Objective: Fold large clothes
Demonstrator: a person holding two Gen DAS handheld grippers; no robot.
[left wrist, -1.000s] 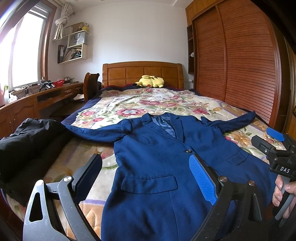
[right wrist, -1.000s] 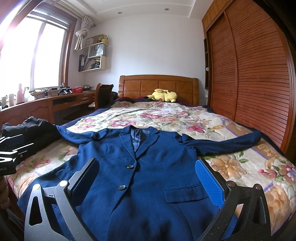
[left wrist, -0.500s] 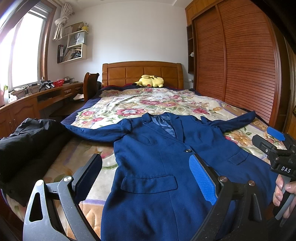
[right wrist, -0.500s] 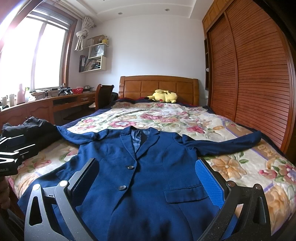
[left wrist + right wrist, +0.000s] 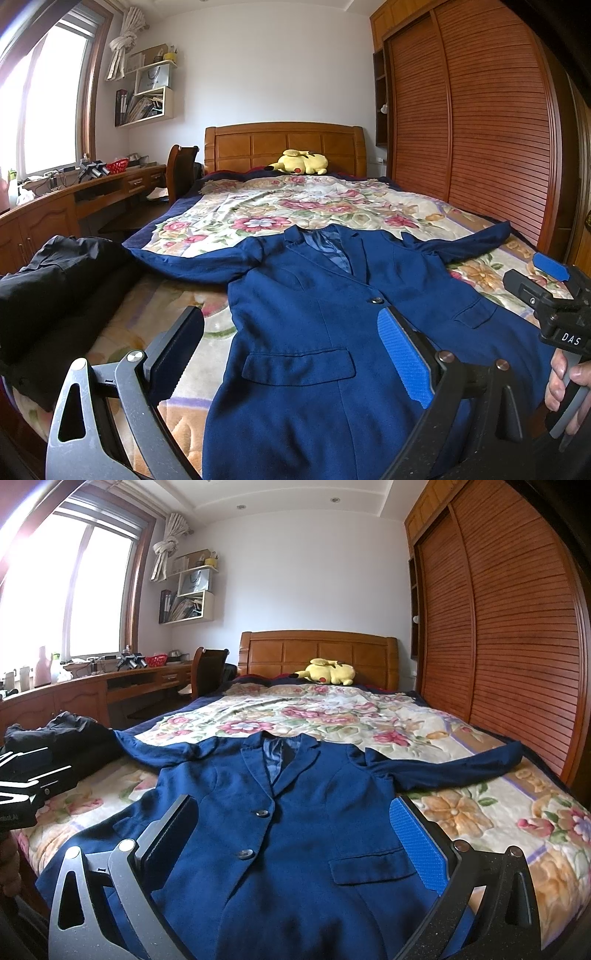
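A navy blue suit jacket (image 5: 317, 306) lies flat and face up on the floral bedspread (image 5: 295, 210), sleeves spread to both sides. It also shows in the right wrist view (image 5: 295, 812). My left gripper (image 5: 291, 354) is open and empty, hovering over the jacket's left hem near its flap pocket. My right gripper (image 5: 295, 838) is open and empty above the jacket's lower front, near the two buttons. The right gripper also shows at the right edge of the left wrist view (image 5: 554, 295), held by a hand.
A black garment (image 5: 55, 280) is piled at the bed's left edge. A yellow plush toy (image 5: 301, 162) lies by the wooden headboard (image 5: 284, 144). A desk (image 5: 74, 199) and a chair (image 5: 181, 173) stand on the left. A slatted wardrobe (image 5: 480, 140) runs along the right.
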